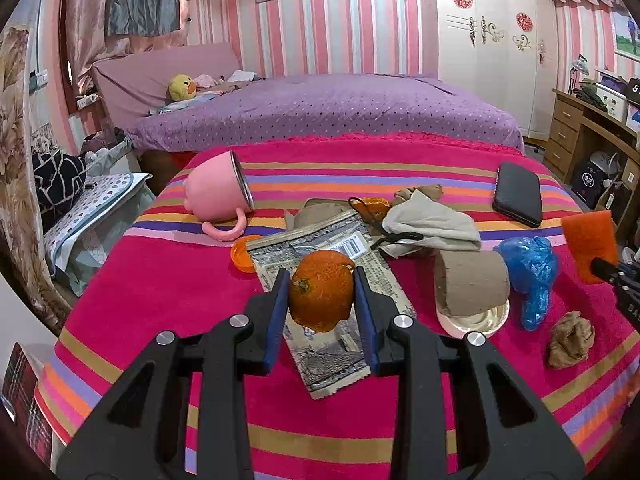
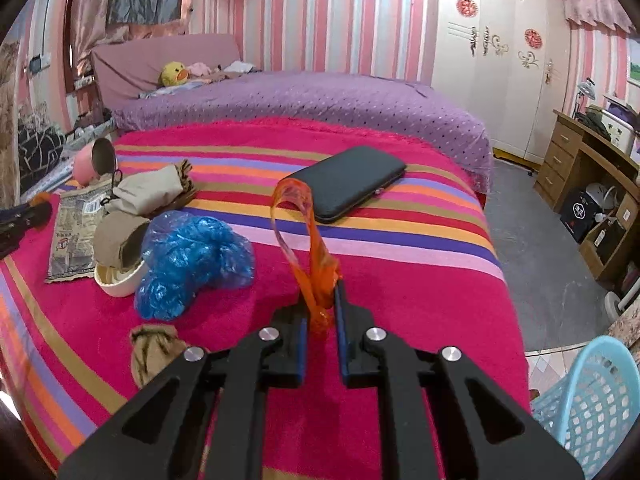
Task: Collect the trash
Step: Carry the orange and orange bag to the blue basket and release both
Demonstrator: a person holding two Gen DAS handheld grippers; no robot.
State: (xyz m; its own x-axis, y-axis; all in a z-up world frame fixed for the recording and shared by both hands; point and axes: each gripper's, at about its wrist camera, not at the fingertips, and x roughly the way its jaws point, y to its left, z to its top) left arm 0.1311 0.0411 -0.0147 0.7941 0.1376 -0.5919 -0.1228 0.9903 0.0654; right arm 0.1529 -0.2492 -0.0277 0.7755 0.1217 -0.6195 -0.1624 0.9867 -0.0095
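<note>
Orange peel (image 1: 321,290), a hollow rind shell with the stem end facing the camera, sits clamped between the blue pads of the left gripper (image 1: 322,294), held above a printed foil wrapper (image 1: 320,276) that lies flat on the striped blanket (image 1: 168,280). Right gripper (image 2: 322,300) pinches the lower end of a translucent orange plastic strip (image 2: 306,236), whose free loop rises and curls over toward the black wallet (image 2: 348,182) lying farther back on the blanket. Remaining litter on the blanket: a crumpled blue plastic bag (image 2: 192,258), touching a cardboard tube (image 2: 118,242) that leans in a small white bowl (image 2: 120,280); a brown crumpled wad (image 2: 154,350) near the blanket's front edge; a grey cloth pouch (image 1: 432,222) overlapping the far corner of the wrapper; and an orange lid (image 1: 244,254) just beside the wrapper's left edge. A pink mug (image 1: 220,194) lies on its side at the rear left. A light-blue mesh basket (image 2: 588,404) stands on the floor off the blanket's right edge, at the lower right of the right wrist view. Behind the blanket extends a purple bedspread (image 1: 320,112).
</note>
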